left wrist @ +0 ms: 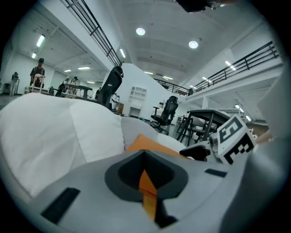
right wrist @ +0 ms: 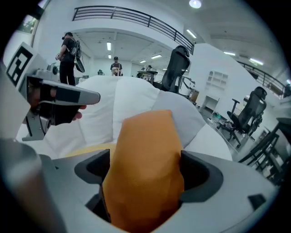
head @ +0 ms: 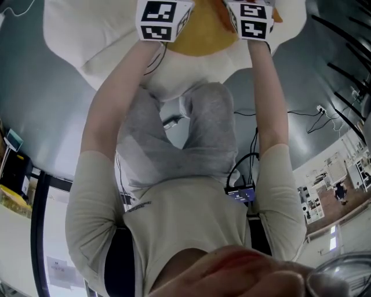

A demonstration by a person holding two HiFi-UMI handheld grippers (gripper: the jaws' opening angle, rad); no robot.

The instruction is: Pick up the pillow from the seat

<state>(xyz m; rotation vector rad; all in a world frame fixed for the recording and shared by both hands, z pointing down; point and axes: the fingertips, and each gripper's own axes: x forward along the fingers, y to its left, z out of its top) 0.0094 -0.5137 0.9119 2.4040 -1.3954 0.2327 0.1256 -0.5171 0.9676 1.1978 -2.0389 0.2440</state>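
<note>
An orange pillow (head: pixel 203 32) lies on a white cushioned seat (head: pixel 75 35) at the top of the head view, and both grippers are at it. My left gripper (left wrist: pixel 146 182) is shut on a thin edge of the pillow (left wrist: pixel 145 143), which shows as an orange strip in the slit between the jaws. My right gripper (right wrist: pixel 145 182) stands wide, and a thick fold of the pillow (right wrist: pixel 145 150) fills the gap and touches both jaw walls. In the head view only the marker cubes of the left gripper (head: pixel 164 20) and right gripper (head: pixel 255 17) show; the jaws are hidden.
The white seat (left wrist: pixel 54 132) spreads out behind the pillow. Black office chairs (left wrist: pixel 166 111) and dark tables (left wrist: pixel 204 120) stand beyond it, with people far off (right wrist: pixel 70 57). On the grey floor below lie cables and a small box (head: pixel 240 191), beside the person's grey trouser legs (head: pixel 174 139).
</note>
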